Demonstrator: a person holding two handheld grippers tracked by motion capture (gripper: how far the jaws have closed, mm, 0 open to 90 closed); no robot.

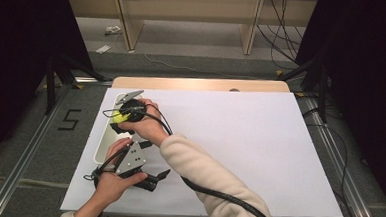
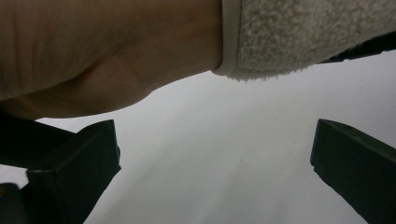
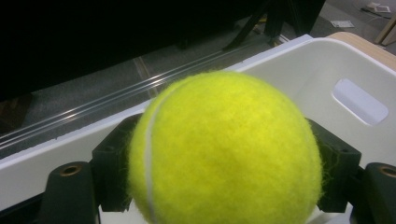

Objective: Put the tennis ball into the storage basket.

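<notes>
Right gripper (image 1: 122, 116) is reached across to the left side of the table (image 1: 239, 141), jaws clamped on a yellow tennis ball (image 3: 224, 149), one black jaw pressing each side of it in the right gripper view; ball shows as a small yellow patch (image 1: 118, 116) under the gripper in the high view. Ball is held over the white bin (image 3: 355, 70), a shallow white container at the table's left edge; right gripper view shows the bin's inner wall and an oval handle cutout (image 3: 359, 100) behind the ball; whether the ball touches the bin floor cannot be told. In the high view the bin's rim (image 1: 100, 151) runs along the left edge of the white sheet, mostly covered by hands and grippers. Right hand (image 1: 147, 128) wraps the gripper, cream fleece sleeve (image 1: 202, 174) crossing diagonally from bottom centre, black cable (image 1: 226, 198) trailing along it. Left gripper (image 1: 159, 179) sits nearer the person, just below the right hand, grey three-cornered plate (image 1: 134, 158) on top, held by the left hand (image 1: 109, 184); jaws are apart with nothing between them, left gripper view shows bare white table surface in the gap, with the right wrist and sleeve cuff (image 2: 280, 42) overhead. Floor behind the table has a wooden frame (image 1: 185, 18) and loose cables
</notes>
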